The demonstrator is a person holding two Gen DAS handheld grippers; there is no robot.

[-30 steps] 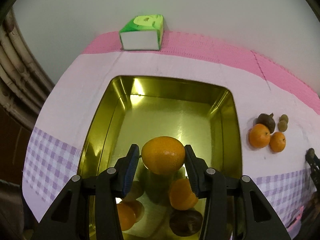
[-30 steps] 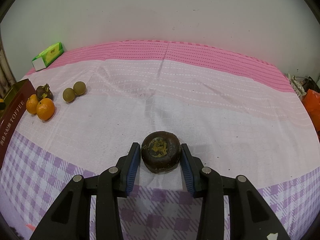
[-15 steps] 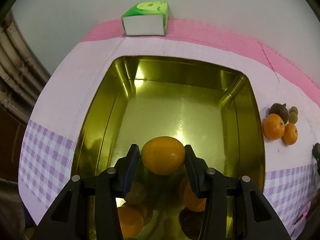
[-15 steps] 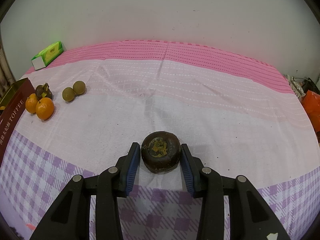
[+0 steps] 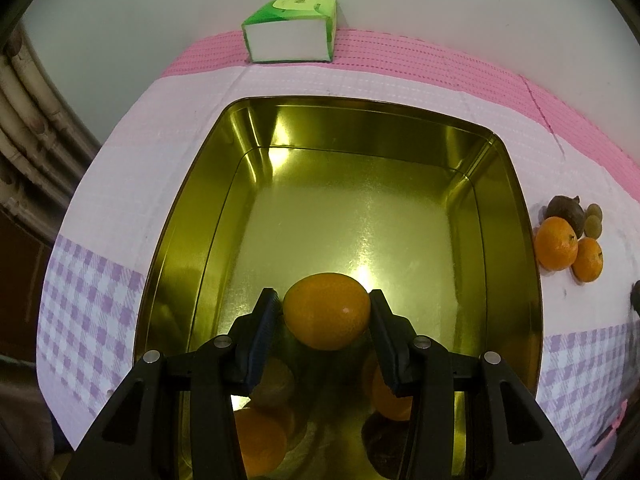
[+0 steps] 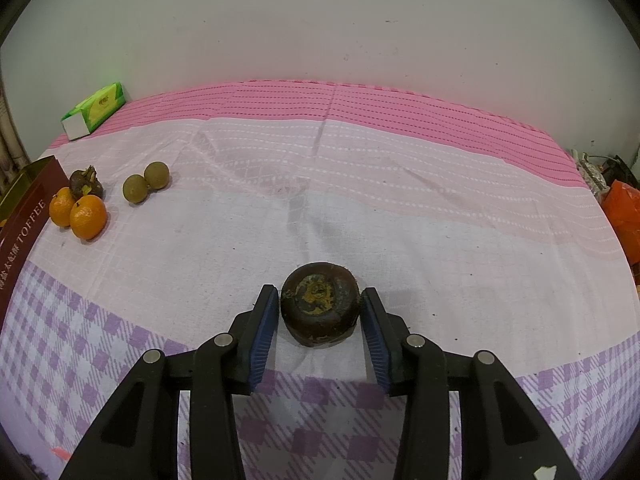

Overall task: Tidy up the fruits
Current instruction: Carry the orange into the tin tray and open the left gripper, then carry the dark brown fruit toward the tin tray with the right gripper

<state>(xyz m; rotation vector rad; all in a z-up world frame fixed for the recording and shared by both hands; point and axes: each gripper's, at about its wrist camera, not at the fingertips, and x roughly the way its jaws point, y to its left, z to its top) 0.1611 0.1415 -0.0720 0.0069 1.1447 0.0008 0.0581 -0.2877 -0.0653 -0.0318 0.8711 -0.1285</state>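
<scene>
My left gripper (image 5: 323,295) is shut on an orange (image 5: 326,316) and holds it low inside the open gold tin (image 5: 360,120). Beneath it in the tin lie more oranges (image 5: 260,440) and a dark brown fruit (image 5: 384,440), partly hidden by the fingers. On the cloth, my right gripper (image 6: 319,294) straddles a dark brown round fruit (image 6: 319,308). Its jaws are opening, and a small gap shows between each blue pad and the fruit.
Beside the tin's maroon "TOFFEE" wall (image 6: 24,236) lie two oranges (image 6: 88,216), a dark fruit (image 6: 86,184) and two small greenish-brown fruits (image 6: 135,188). A green tissue pack (image 6: 94,110) sits by the wall. An orange bag (image 6: 624,216) lies beyond the table's right edge.
The left gripper has sunk toward the tin with the orange, so the tin fills more of its view. The right gripper's pads have drawn slightly off the dark fruit.
</scene>
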